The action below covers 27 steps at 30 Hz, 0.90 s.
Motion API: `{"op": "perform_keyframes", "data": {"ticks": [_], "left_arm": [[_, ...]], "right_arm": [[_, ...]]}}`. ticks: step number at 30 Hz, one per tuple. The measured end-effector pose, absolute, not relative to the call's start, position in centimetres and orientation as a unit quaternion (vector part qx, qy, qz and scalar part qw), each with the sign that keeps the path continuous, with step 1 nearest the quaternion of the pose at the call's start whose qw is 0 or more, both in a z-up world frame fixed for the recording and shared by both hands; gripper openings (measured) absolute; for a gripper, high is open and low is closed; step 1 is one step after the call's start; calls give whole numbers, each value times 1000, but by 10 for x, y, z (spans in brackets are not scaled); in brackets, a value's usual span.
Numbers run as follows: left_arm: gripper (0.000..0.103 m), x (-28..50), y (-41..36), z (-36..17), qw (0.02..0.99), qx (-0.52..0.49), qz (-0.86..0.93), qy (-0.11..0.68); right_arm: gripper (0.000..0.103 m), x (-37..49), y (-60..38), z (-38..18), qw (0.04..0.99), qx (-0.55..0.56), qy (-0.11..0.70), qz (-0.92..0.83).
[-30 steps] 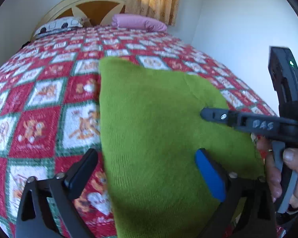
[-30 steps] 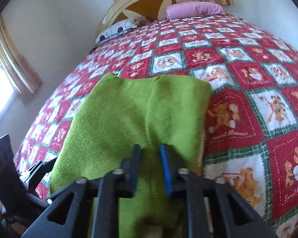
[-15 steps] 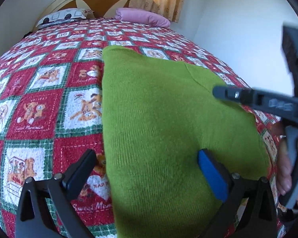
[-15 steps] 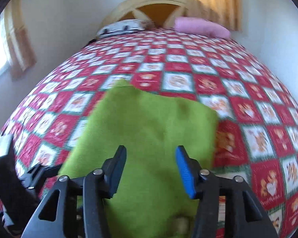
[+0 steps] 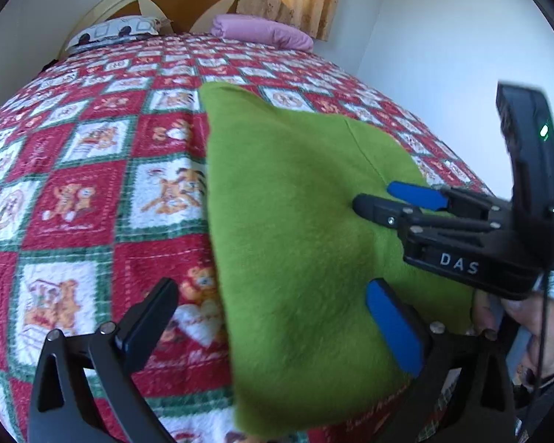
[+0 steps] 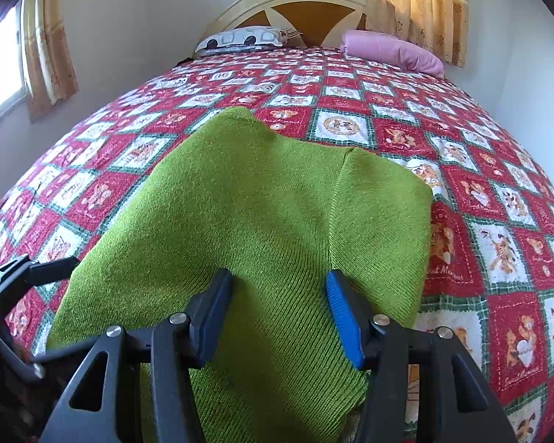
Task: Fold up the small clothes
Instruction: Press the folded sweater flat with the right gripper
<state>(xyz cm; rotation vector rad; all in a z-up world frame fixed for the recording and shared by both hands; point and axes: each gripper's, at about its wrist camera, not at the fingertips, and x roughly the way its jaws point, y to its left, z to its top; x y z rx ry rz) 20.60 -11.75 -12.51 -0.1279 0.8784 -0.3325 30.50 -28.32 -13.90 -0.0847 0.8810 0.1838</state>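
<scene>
Right wrist: sweater (image 6: 262, 199) btwn tongs (image 6: 279, 313)

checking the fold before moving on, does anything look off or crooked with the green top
Nothing is damaged, but the green top is not square: its far edge runs uneven, with the left corner poking further up the quilt than the right. Both the left gripper and the right gripper stand open over it.

text: "DAS" | on: right gripper (image 5: 395, 203) body | white letters
</scene>
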Motion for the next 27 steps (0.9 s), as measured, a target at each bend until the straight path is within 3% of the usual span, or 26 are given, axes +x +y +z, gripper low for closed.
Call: {"op": "perform_keyframes", "data": {"ticks": [4,6,10,14,16,17,18,27], "left_arm": [[103,207,-99,-115,905,-69,-138,397],[103,215,-88,-115,905,-86,-123,399],[103,223,-85,-123,898,-94,-128,410],[103,223,-90,-129,895,-101,-139,412],[103,222,-95,-128,895,-93,-143,412],[103,221,-96,-129,896,-89,-145,411],[103,220,-98,-128,896,-84,-147,411],[103,219,-117,-130,888,-49,-164,426]], "right_arm": [[53,302,-286,-135,903,-23,419,96],[46,295,-297,-124,907,11,406,110],[45,291,-343,-102,916,101,382,74],[42,316,-370,-103,906,128,400,47],[34,334,-372,-113,888,137,433,64],[10,345,-369,-122,876,139,456,72],[6,350,-367,-124,875,132,460,70],[7,356,-380,-135,882,110,455,58]]}}
